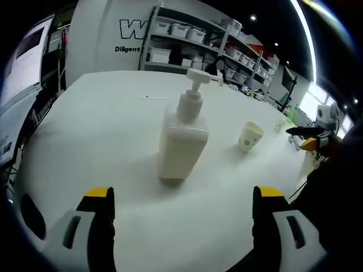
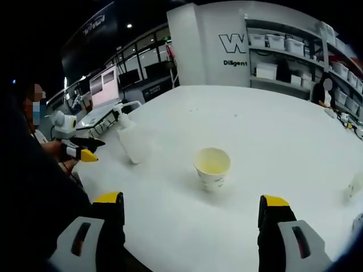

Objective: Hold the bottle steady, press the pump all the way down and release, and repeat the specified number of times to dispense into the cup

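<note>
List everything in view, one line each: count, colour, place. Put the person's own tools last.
Pump bottle: one, white, upright on the table, ahead of the left tool.
Paper cup: one, pale with small print, upright on the table, apart from the bottle, pale liquid inside.
Table: one, white, large.
Shelving: one run, white bins, along the back wall.
Monitor: one, lit, beyond the table's edge.
Left tool: one, yellow-tipped, open, short of the bottle.
Right tool: one, yellow-tipped, open, short of the cup.

I'm looking at a big white table [image 1: 102, 130], pump bottle [image 1: 182, 141] standing upright on it, paper cup [image 1: 250, 137] sitting near it, both apart, nothing touching.
</note>
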